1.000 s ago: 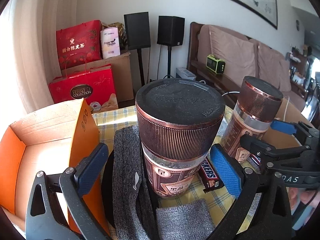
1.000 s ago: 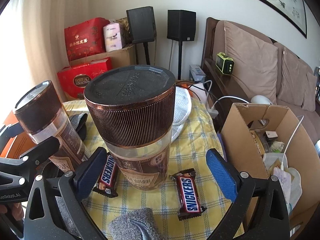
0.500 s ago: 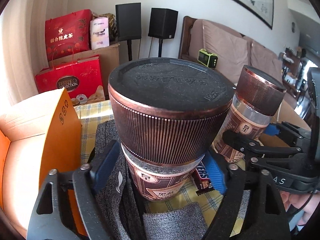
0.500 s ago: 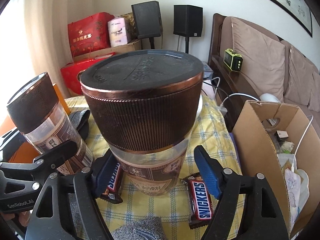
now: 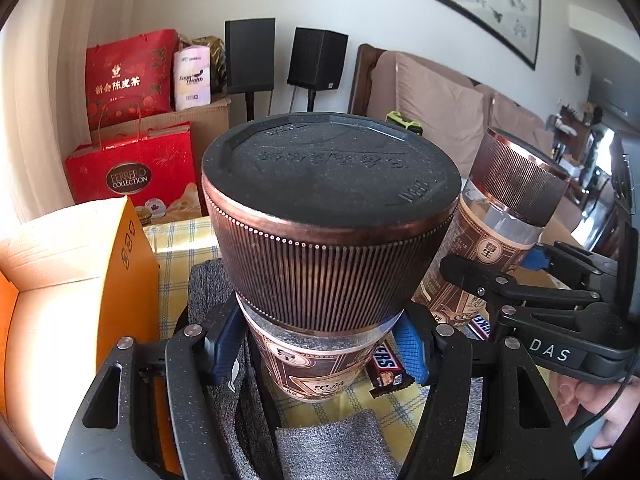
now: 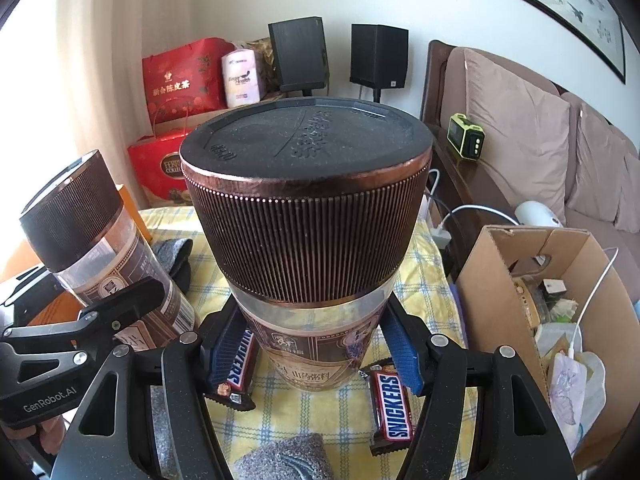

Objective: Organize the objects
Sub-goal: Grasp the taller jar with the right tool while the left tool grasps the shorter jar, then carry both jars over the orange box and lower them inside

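Two tall jars with ribbed copper-brown lids stand on a yellow checked tablecloth (image 6: 424, 280). My left gripper (image 5: 316, 348) is shut on the left jar (image 5: 328, 248), blue pads pressing its clear body below the lid. My right gripper (image 6: 312, 344) is shut on the right jar (image 6: 308, 220) the same way. Each jar shows in the other view: the right jar (image 5: 508, 216) and the left jar (image 6: 92, 240). Two Snickers bars (image 6: 394, 408) (image 6: 236, 364) lie by the right jar's base. Grey socks (image 5: 212, 320) lie beside the left jar.
An open orange box (image 5: 80, 280) stands at the left of the table. An open cardboard box (image 6: 532, 300) with cables and clutter stands at the right. Red gift bags (image 5: 132, 160), speakers and a sofa (image 6: 520, 128) are behind.
Both grippers moved forward around their jars and closed from wide open until the pads gripped the jar bodies. The jars now fill more of each view.
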Demonstrator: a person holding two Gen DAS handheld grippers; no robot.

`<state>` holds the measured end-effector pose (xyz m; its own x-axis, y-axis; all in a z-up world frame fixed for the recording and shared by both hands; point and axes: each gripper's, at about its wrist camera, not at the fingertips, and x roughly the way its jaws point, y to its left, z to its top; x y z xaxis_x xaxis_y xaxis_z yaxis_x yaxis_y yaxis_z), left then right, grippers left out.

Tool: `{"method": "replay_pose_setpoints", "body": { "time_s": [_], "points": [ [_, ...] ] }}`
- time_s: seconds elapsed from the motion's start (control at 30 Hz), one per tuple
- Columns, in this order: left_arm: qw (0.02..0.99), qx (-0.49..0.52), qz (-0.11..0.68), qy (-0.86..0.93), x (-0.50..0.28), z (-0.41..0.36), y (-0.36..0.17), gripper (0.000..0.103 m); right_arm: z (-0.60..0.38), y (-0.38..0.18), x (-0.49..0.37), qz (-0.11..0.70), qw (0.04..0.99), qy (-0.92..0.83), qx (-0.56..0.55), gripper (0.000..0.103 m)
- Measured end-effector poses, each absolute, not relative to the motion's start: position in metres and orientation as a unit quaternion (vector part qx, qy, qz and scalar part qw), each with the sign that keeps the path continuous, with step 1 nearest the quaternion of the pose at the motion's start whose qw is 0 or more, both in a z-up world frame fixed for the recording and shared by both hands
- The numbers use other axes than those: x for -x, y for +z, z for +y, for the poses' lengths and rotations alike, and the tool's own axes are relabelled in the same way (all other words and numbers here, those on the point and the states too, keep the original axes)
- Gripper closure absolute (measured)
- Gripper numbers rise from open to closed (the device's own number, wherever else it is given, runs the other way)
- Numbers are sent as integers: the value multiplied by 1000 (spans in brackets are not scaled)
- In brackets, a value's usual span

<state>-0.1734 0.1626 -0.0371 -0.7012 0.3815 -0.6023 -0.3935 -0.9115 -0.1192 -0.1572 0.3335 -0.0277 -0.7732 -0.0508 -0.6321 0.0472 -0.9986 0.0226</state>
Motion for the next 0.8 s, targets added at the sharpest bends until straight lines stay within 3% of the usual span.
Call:
{"method": "replay_pose_setpoints", "body": {
  "time_s": [0.43,0.8],
  "points": [
    [213,295,20,931,139,126,34,41,307,41,121,5,87,-944,-317,37],
    [194,324,7,926,122,50,54,41,249,64,105,7,172,-929,-326,37]
  ]
}}
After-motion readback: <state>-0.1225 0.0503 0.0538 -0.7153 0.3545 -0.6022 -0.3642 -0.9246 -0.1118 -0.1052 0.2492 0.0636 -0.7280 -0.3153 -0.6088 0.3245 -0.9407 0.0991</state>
